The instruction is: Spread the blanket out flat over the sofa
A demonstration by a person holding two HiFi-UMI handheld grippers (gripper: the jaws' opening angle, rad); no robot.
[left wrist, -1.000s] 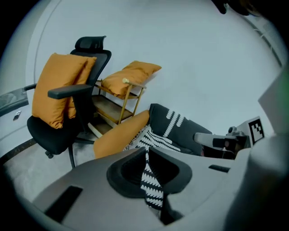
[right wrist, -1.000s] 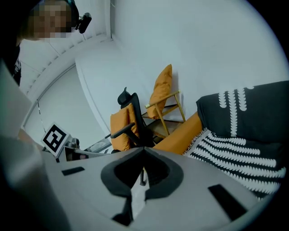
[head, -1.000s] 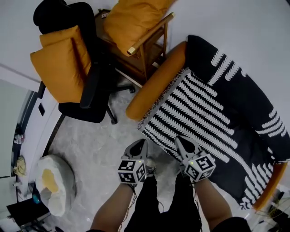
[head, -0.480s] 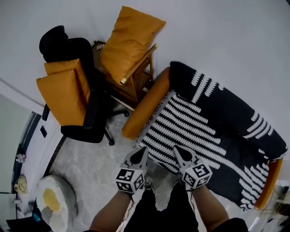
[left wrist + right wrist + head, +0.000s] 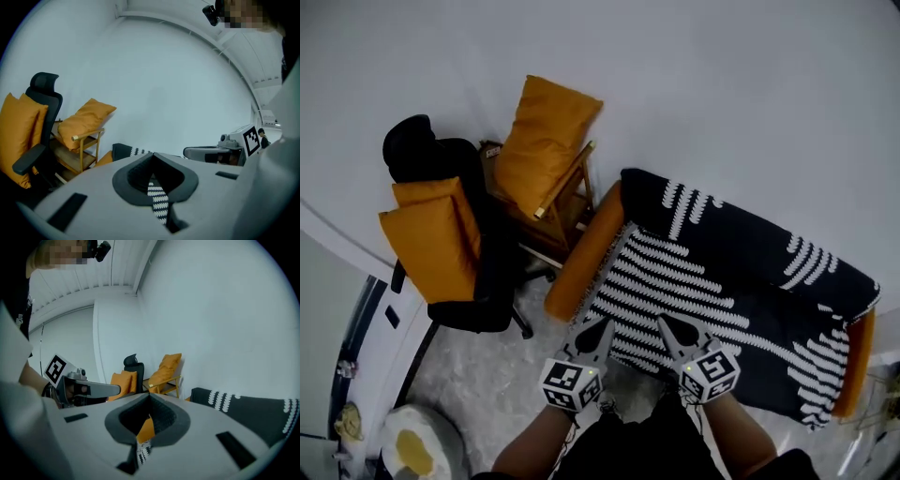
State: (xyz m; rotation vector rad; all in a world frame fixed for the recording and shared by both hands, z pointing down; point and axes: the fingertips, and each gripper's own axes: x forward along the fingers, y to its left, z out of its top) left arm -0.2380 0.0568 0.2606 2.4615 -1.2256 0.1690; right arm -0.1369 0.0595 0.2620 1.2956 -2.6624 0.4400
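Note:
The black blanket (image 5: 722,281) with white leaf-like stripes lies draped over the orange sofa (image 5: 581,258), covering its seat and backrest. Both orange arms stick out at the ends. My left gripper (image 5: 602,325) and right gripper (image 5: 667,323) hover side by side above the blanket's front edge, both shut with nothing between the jaws. In the left gripper view the closed tips (image 5: 152,154) show only a sliver of striped blanket (image 5: 158,199) beyond them. The right gripper view has its tips (image 5: 150,395) closed, with the blanket (image 5: 248,411) on the sofa back at the right.
A black office chair (image 5: 487,253) holding orange cushions (image 5: 431,239) stands left of the sofa. Next to it is a wooden chair (image 5: 567,202) with an orange pillow (image 5: 546,141). A round white object (image 5: 412,452) sits on the marble floor (image 5: 487,375). A white wall runs behind.
Both grippers have risen together and the view has pulled up and back from the sofa. The blanket stays lying on the sofa.

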